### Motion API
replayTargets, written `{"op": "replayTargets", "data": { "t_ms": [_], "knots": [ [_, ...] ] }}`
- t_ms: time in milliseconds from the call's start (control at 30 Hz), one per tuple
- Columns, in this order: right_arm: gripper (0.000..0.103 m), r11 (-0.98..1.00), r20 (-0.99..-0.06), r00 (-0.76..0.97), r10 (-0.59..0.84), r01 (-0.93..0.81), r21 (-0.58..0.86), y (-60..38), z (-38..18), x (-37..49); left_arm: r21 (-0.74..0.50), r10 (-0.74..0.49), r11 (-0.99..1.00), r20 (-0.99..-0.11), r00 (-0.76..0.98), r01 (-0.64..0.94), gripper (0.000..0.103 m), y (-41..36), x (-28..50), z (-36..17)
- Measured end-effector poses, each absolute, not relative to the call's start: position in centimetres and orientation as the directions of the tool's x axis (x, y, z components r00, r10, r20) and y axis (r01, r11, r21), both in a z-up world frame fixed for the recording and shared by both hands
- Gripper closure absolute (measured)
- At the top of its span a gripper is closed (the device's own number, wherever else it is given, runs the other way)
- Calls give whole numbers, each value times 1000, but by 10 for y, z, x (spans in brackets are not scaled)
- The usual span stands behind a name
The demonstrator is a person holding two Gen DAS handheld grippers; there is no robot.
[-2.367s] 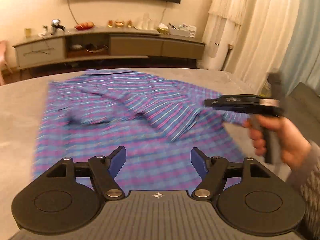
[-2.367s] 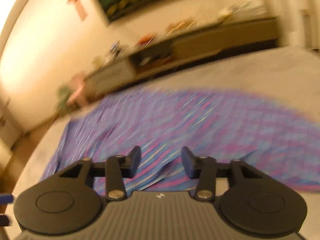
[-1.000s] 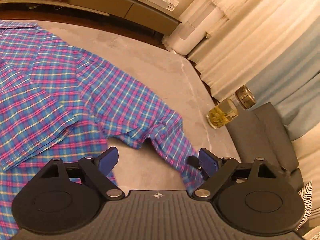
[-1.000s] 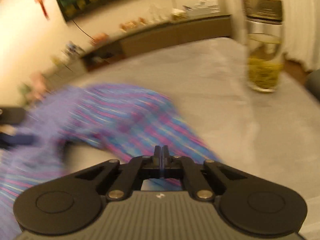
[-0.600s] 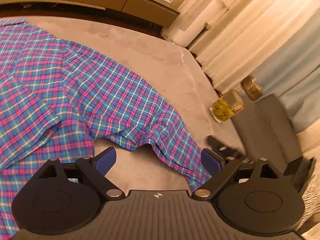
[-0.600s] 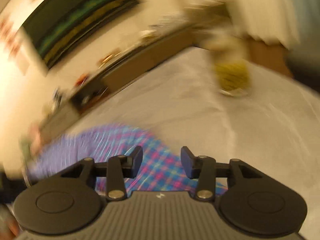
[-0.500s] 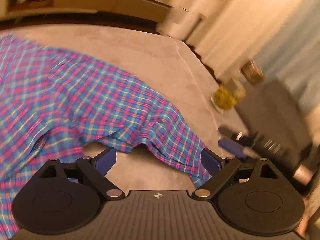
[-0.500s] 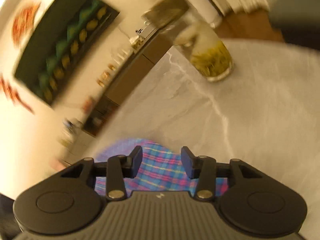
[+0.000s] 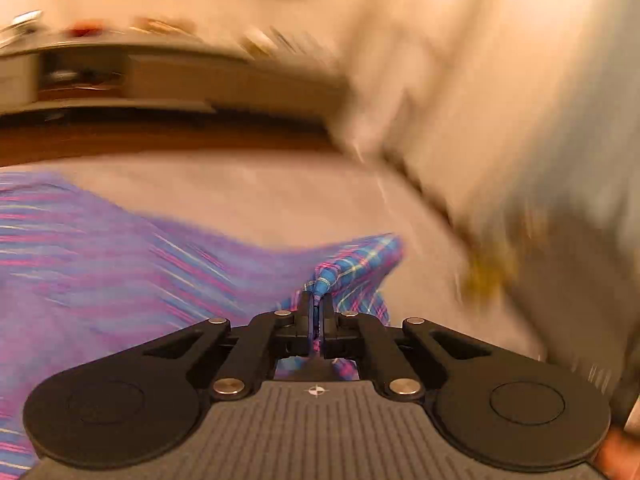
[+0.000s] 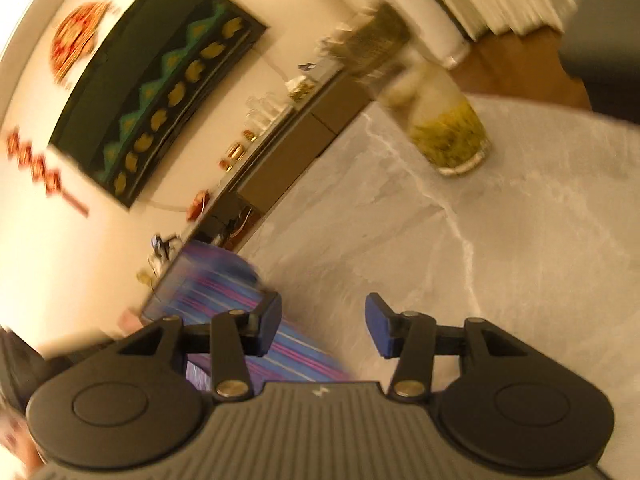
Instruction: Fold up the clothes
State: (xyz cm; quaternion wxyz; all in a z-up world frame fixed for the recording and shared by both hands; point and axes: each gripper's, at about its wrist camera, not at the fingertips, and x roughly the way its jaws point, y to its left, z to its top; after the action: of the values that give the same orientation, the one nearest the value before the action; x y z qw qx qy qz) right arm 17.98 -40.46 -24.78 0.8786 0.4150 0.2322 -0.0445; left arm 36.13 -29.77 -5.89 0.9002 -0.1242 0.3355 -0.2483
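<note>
Left wrist view: blue-pink-purple plaid cotton shirt (image 9: 120,264) spread over grey marble-look worktop (image 9: 260,200), lying to left. Left tool (image 9: 317,307) clamped tight on bunched shirt fold, pinched cloth sharp, rest motion-smeared. Yellowish smear at right unreadable.

Right wrist view: right tool (image 10: 323,324) gaping wide, holding nothing. Shirt strip under its left finger, blurred, partly hidden. Glass jar with yellow-green contents (image 10: 444,128) on worktop, well apart.
</note>
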Motion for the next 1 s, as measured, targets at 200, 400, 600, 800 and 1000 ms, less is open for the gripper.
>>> {"op": "replayTargets", "data": {
  "t_ms": [200,400,600,800,1000],
  "knots": [
    [36,778,-461,846,269,91,621,-309,-230,138,-551,-335,833,-560,758,-39,102,-83,410,-73],
    [31,868,-608,714,347,2,497,-214,-249,100,-680,-393,715,-583,711,-163,71,-24,416,-140],
    [30,888,-653,650,389,-76,454,-172,-249,88,-744,-489,655,-549,678,-130,51,-26,372,-142],
    [29,835,-588,640,494,-162,526,-154,-236,66,-746,-619,666,-549,562,5,37,-47,301,-133],
    [36,962,-755,597,272,-196,191,-108,-239,43,-718,-688,689,-603,403,102,36,-98,251,-160]
  ]
}}
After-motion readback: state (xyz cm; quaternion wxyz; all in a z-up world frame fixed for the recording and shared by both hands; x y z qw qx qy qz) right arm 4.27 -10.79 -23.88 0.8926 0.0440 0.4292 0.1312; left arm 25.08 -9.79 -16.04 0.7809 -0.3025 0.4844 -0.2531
